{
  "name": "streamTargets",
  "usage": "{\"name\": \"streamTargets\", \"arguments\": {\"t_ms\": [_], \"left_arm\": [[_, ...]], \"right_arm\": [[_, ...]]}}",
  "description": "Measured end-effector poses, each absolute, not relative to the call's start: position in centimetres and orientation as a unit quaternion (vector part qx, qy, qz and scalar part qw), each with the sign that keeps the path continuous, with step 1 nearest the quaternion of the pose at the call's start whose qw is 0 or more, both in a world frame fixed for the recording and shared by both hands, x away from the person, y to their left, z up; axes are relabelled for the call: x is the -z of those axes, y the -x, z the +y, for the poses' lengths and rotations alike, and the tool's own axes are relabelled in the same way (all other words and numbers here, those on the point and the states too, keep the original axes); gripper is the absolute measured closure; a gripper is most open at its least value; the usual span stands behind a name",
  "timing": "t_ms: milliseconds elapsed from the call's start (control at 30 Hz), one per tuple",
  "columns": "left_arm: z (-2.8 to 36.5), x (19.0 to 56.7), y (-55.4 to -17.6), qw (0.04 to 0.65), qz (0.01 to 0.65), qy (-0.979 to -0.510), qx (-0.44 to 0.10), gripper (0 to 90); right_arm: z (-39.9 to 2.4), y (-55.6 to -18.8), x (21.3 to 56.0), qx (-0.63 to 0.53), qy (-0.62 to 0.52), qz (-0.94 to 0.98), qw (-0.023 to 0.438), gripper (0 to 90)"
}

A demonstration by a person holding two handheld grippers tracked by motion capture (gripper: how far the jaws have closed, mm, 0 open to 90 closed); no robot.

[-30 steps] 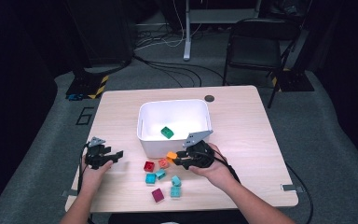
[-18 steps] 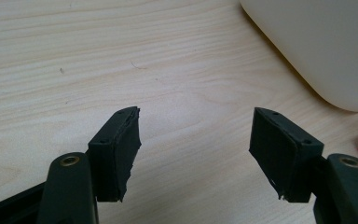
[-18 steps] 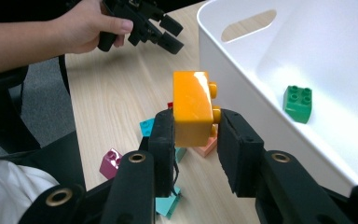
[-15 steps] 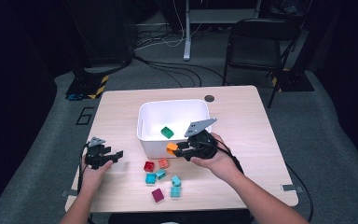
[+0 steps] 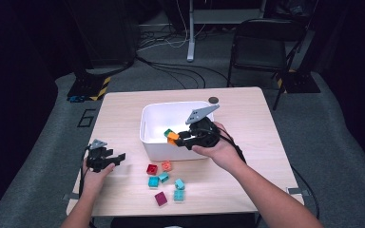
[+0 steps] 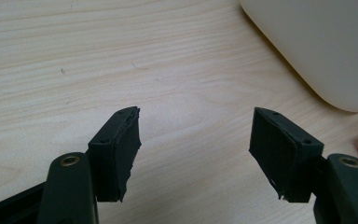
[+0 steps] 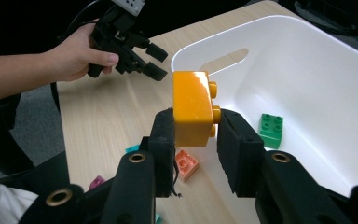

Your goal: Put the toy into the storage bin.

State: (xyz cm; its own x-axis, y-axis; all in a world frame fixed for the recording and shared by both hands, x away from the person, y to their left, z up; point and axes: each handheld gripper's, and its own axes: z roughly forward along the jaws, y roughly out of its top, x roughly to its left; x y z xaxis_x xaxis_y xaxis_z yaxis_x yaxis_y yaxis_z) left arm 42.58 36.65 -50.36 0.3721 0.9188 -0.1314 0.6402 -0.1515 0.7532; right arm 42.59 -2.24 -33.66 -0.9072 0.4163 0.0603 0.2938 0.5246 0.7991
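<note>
Orange plastic is showing between the black jaws of the right gripper [image 7: 195, 135]: an orange brick [image 7: 192, 108] is being pinched by its sides, studs pointing toward the white bin [image 7: 307, 60], with most of the block standing clear above the pads. From where I am standing, in the high view, the right gripper [image 5: 178, 140] is hanging over the near wall of the white bin [image 5: 154, 116], so the orange brick [image 5: 173, 138] is sitting in the air just above the rim, beside a green brick [image 5: 168, 133] lying on the bin floor. In the right gripper view that green brick [image 7: 271, 129] is resting flat, studs up, well apart from the held block. On the wooden table [image 5: 119, 109], in front of the bin, loose pieces are lying scattered: a red brick [image 5: 151, 169] and a salmon brick [image 5: 167, 166] just beside the bin wall, teal bricks [image 5: 158, 179] a little nearer the person, and a magenta brick [image 5: 161, 198] closest to the table edge. Off to the left side, the left gripper [image 5: 116, 157] is resting low over the table, well apart from the pile; in its own view the left gripper [image 6: 193, 154] is standing wide open with nothing but bare wood between the pads.
</note>
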Motion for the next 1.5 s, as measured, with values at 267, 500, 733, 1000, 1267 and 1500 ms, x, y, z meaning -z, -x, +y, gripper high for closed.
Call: {"name": "streamTargets", "arguments": {"t_ms": [267, 500, 733, 1000, 1267, 1500], "left_arm": [[36.7, 50.3, -42.6, 0.378, 0.529, -0.738, -0.182, 33.0], [36.7, 50.4, -42.7, 0.381, 0.530, -0.735, -0.183, 33.1], [36.7, 50.4, -42.7, 0.381, 0.530, -0.736, -0.181, 33.1], [36.8, 50.5, -42.7, 0.382, 0.529, -0.736, -0.180, 33.2], [36.7, 50.5, -42.8, 0.383, 0.527, -0.738, -0.178, 33.4], [36.7, 50.5, -42.8, 0.385, 0.527, -0.736, -0.180, 33.5]], "right_arm": [[-1.6, -45.5, 33.3, -0.434, -0.223, 0.869, 0.081, 67.2], [-0.9, -48.6, 34.1, -0.433, -0.244, 0.864, 0.077, 67.2], [0.6, -51.1, 34.7, -0.442, -0.250, 0.858, 0.076, 67.2], [2.7, -52.7, 36.5, -0.429, -0.247, 0.865, 0.088, 67.2], [4.2, -53.7, 38.1, -0.405, -0.239, 0.877, 0.094, 67.1], [4.5, -54.4, 38.8, -0.391, -0.251, 0.881, 0.090, 65.1]]}}
